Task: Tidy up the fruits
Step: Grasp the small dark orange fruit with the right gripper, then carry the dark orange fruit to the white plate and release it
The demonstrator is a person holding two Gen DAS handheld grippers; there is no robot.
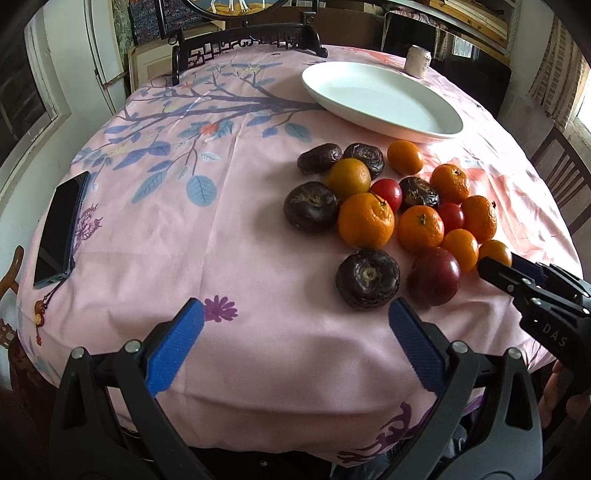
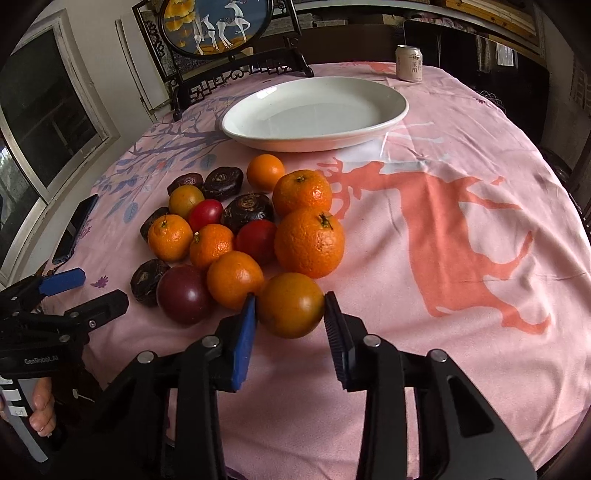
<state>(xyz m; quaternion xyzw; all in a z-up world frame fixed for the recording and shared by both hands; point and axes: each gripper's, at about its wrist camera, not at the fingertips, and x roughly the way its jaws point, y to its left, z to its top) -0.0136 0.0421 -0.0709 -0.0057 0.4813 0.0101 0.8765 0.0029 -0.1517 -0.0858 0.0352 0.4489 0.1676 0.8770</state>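
A pile of fruit lies on the pink tablecloth: several oranges [image 1: 365, 220], dark wrinkled fruits [image 1: 367, 277], small red tomatoes [image 1: 386, 192] and a dark red plum [image 1: 434, 277]. An empty white oval plate [image 1: 380, 99] stands behind the pile; it also shows in the right wrist view [image 2: 314, 110]. My left gripper [image 1: 295, 325] is open and empty, just in front of the pile. My right gripper [image 2: 290, 314] has its pads against both sides of a brownish-orange fruit [image 2: 290, 310] at the pile's near edge; the fruit rests on the cloth.
A dark phone [image 1: 61, 230] lies near the table's left edge. A drink can [image 2: 409, 62] stands at the far side. A carved dark stand with a round picture [image 2: 218, 29] stands behind the plate. The cloth to the right carries a red deer print [image 2: 461, 236].
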